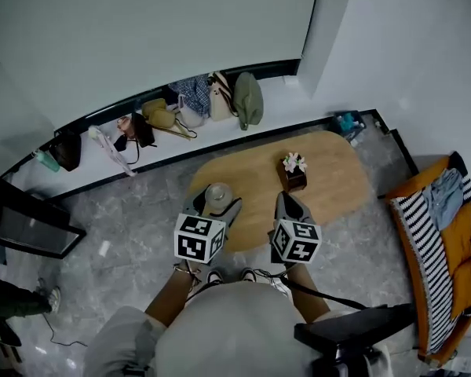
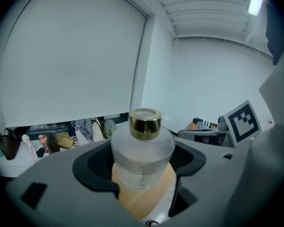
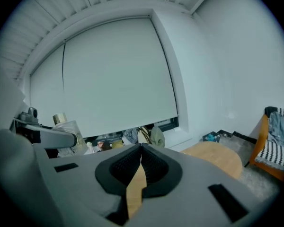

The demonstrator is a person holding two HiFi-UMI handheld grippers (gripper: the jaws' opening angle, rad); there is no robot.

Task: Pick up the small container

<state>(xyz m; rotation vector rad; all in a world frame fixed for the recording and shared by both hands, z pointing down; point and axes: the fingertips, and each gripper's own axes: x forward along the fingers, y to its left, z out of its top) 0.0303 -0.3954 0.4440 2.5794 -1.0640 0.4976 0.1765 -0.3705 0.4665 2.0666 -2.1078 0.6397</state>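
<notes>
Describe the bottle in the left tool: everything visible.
The bottle is small, with a round, frosted, glass-looking body and a shiny gold collar, open on top. It stands upright, clamped at its sides between the left tool's black pads, over the wooden table's left edge. Whether it touches the table is unclear.

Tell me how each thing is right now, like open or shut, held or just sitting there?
small container: upright, clamped between the left gripper's jaws.
left gripper: shut on the small container.
right gripper: shut, with nothing between its jaws.
flower pot: upright on the table, not touched by either gripper.
</notes>
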